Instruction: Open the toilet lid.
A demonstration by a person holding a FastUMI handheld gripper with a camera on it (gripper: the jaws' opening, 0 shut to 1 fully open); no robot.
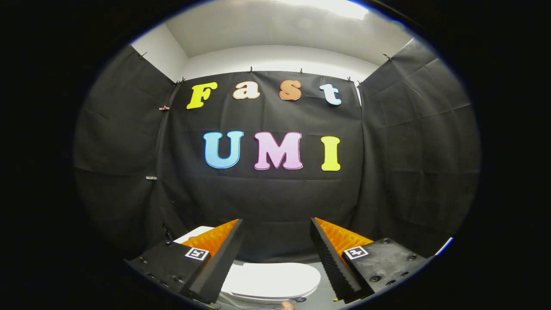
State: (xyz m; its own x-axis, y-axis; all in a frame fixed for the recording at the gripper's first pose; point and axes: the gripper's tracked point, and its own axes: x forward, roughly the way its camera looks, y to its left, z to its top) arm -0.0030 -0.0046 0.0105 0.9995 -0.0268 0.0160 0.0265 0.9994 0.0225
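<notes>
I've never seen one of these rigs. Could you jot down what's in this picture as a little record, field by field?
Setting: a booth hung with black cloth
Toilet: white, low down beyond the fingers, its tank partly behind one finger
Toilet lid: closed, lying flat
Gripper: fingers open wide, holding nothing
Fingers: black with orange ribbed backs, one to each side of the lid, above it and not touching
Task progress: lid not yet lifted
</notes>
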